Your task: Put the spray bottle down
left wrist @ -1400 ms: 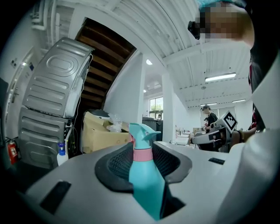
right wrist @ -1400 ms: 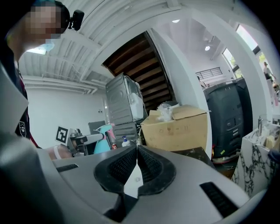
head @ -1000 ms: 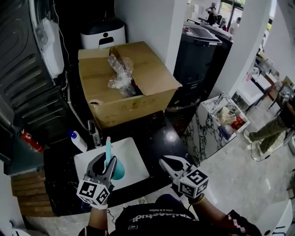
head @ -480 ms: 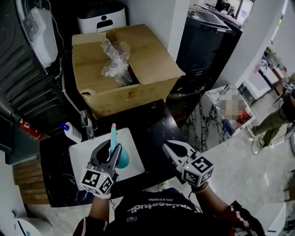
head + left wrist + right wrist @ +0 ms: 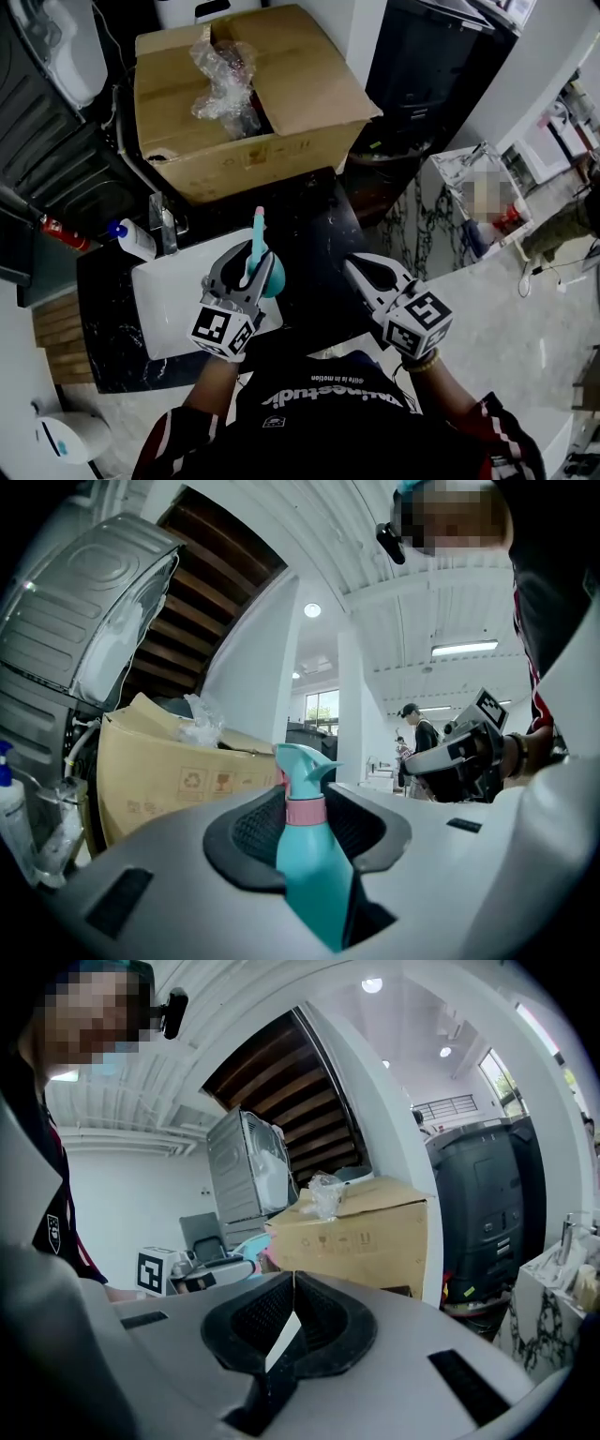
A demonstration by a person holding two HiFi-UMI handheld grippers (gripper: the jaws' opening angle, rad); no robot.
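I have the left gripper clamped on the teal spray bottle, its 2 jaws pressing the body from either side just under the pink collar. In the left gripper view the bottle stands upright, with its trigger head rising above the jaws. The head view puts the bottle in the air over the right edge of the white sink, which is set into the black counter. My right gripper hovers over the counter to the right, well apart from the bottle, its jaws pressed together on nothing. Beyond the sink sits an open cardboard box with crumpled plastic wrap inside. A blue-capped soap bottle stands at the sink's far left corner.
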